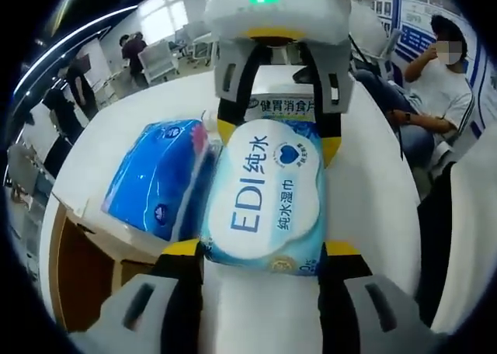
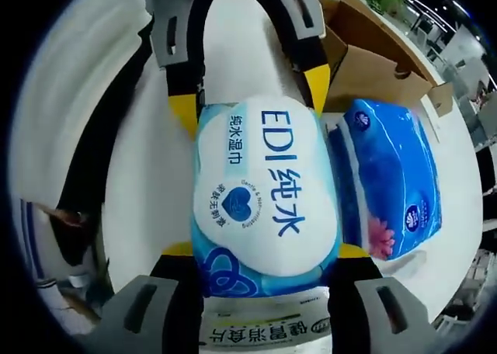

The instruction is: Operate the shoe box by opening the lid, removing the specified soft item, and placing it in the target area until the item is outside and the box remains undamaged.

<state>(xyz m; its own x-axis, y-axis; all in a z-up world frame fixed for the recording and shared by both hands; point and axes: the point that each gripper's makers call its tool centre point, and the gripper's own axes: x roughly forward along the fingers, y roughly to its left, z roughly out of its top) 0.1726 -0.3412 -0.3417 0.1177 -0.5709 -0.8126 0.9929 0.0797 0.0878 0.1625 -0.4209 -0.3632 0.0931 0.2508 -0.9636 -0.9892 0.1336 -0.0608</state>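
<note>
Both sets of tongs are on the same thing: a soft pack of wet wipes, white and pale blue, printed "EDI". It lies flat on the white table, and everything else is placed around it.

In the left gripper view, the left gripper has its jaws spread about as wide as the pack, one yellow tip at each near corner, touching the wrapper. The right gripper comes in from the far end, its jaws just as wide, yellow tips pressed against the pack's far corners. I cannot tell whether either pair is squeezing or only resting against it.

The right gripper view shows the same hold from the other end: the right gripper at the near corners, the left gripper at the far ones.

Just beside the wipes, touching along one long edge, lies a blue tissue pack. Beyond that pack stands the open brown cardboard shoe box, so the wipes are outside it. A small box with green print sits at the wipes' end nearest the right gripper.

A seated person is off the table's edge.
</note>
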